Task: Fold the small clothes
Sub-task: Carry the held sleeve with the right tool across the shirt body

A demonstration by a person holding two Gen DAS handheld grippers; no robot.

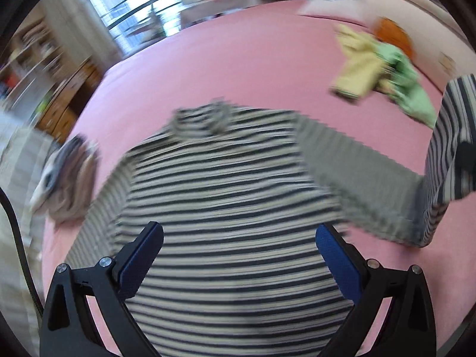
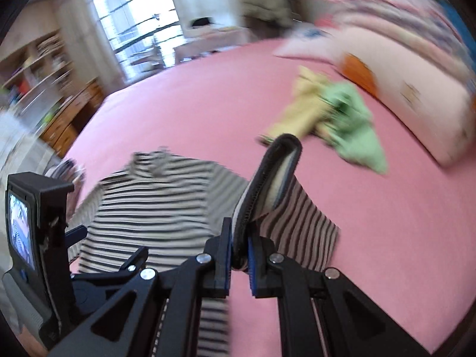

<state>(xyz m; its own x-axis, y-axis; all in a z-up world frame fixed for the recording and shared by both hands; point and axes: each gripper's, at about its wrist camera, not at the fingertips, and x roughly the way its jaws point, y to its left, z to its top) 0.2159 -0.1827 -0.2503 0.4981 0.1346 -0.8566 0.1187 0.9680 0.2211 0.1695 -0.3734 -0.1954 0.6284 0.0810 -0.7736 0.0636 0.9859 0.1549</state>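
Both wrist views low over pink bed [image 1: 238, 59], facing window (shared).

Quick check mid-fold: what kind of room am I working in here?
Most likely a bedroom: the striped shirt lies on a pink bed sheet, with a pillow at its head, and a window beside bookshelves.

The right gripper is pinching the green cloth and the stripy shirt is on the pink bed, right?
Not quite. The right gripper is pinching the sleeve of the stripy shirt, as the right wrist view shows. The green cloth lies untouched farther off. The shirt is on the pink bed.
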